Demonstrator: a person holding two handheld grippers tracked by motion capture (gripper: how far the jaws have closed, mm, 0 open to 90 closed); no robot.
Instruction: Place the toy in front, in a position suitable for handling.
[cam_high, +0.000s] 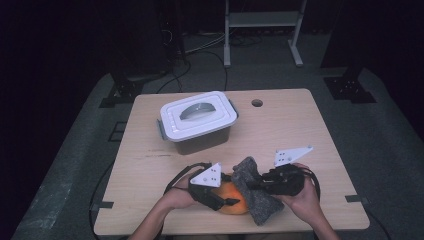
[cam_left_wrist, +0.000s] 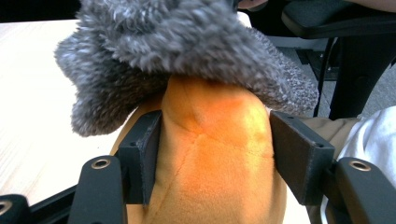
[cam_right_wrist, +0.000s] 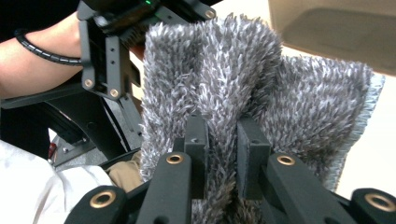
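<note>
An orange plush toy (cam_high: 239, 207) lies near the table's front edge, half covered by a grey fuzzy cloth (cam_high: 246, 170). My left gripper (cam_high: 231, 202) comes in from the left and grips the toy. In the left gripper view its pads (cam_left_wrist: 144, 154) press both sides of the orange plush toy (cam_left_wrist: 210, 154), with the grey cloth (cam_left_wrist: 187, 46) draped over its top. My right gripper (cam_high: 251, 184) reaches in from the right. In the right gripper view the right gripper (cam_right_wrist: 223, 135) is shut on a pinched fold of the cloth (cam_right_wrist: 261, 79).
A white lidded container (cam_high: 197, 117) with a grey handle stands at the back left of the wooden table (cam_high: 290, 130). A round hole (cam_high: 257, 103) sits near the far edge. Beyond the cloth, the right gripper view shows the left gripper (cam_right_wrist: 107, 51) and a forearm.
</note>
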